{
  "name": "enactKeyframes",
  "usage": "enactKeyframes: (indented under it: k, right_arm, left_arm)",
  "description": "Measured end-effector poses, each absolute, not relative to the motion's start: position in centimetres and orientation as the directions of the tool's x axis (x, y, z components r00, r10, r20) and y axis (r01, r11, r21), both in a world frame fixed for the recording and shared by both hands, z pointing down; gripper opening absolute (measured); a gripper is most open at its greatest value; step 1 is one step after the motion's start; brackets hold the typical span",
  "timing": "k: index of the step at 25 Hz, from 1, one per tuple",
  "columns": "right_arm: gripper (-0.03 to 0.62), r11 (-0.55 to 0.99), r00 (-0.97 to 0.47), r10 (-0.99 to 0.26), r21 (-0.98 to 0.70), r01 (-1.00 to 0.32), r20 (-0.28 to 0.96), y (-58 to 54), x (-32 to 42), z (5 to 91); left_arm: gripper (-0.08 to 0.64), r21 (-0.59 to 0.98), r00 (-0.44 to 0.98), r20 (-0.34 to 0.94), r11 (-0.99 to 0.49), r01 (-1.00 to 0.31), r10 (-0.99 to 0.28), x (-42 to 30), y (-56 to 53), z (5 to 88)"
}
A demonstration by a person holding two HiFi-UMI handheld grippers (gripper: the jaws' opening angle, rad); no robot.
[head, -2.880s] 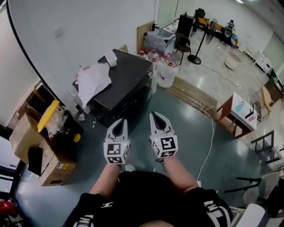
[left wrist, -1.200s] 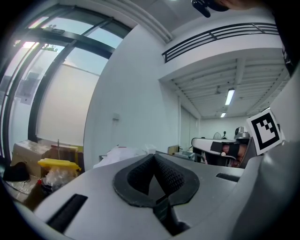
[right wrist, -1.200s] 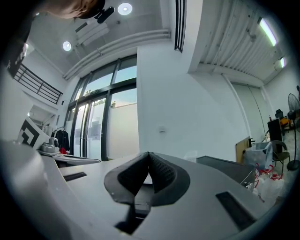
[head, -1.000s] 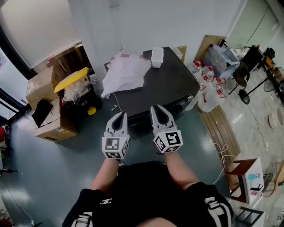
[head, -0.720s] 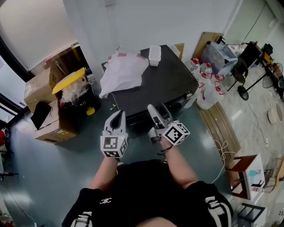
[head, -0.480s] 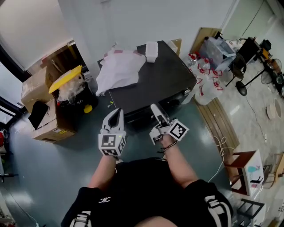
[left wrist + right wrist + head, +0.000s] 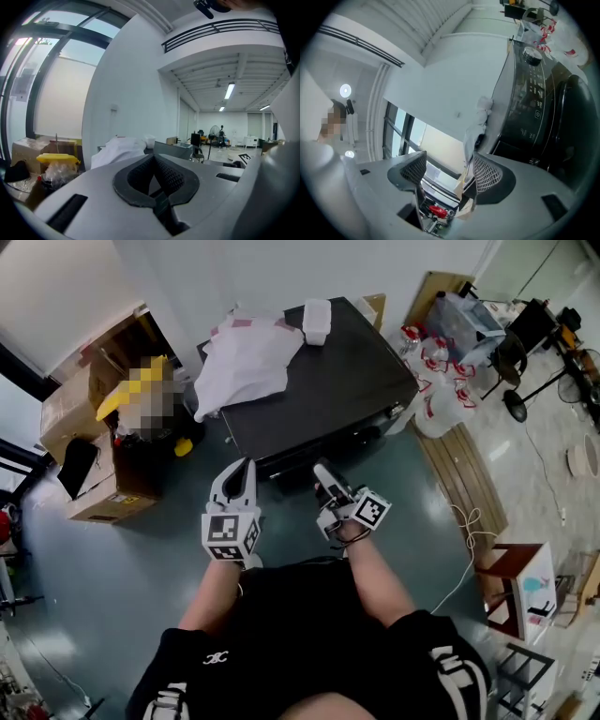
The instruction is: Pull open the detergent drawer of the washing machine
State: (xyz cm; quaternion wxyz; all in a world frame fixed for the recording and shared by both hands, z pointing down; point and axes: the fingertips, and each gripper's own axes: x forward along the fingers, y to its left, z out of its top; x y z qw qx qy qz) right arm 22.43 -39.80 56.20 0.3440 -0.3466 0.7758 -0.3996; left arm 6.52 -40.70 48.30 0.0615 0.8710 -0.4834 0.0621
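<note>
The black washing machine (image 7: pixel 319 399) stands ahead of me with a white cloth (image 7: pixel 246 362) and a small white box (image 7: pixel 317 320) on its lid. In the right gripper view its dark control panel with a round dial (image 7: pixel 532 55) runs down the right side. I cannot pick out the drawer on that panel. My right gripper (image 7: pixel 323 491) is rolled on its side just short of the machine's front. Its jaws (image 7: pixel 450 161) have just been opening from shut and stand open, with nothing between them. My left gripper (image 7: pixel 244 463) hovers beside it, its pads (image 7: pixel 153 157) pressed together on nothing.
Cardboard boxes (image 7: pixel 80 418) crowd the floor left of the machine. Bottles with red labels (image 7: pixel 441 399) and a wooden pallet (image 7: pixel 459 484) lie to its right, with a white cable (image 7: pixel 459 540) trailing across the green floor. A fan stand (image 7: pixel 520 399) is farther right.
My right gripper has rolled onto its side, dropped toward the machine's front and gone from shut to open. The left gripper sank a little. The machine now sits higher in the head view.
</note>
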Motion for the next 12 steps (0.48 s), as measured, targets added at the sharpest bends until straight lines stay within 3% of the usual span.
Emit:
enactKeyframes:
  k: [12]
  right_arm:
    - [0.296, 0.391, -0.637, -0.737, -0.912, -0.128, -0.226, -39.1, 20.0, 64.2]
  left_arm:
    - [0.003, 0.033, 0.476, 0.235, -0.482, -0.876, -0.848, 5.6, -39.8, 50.1]
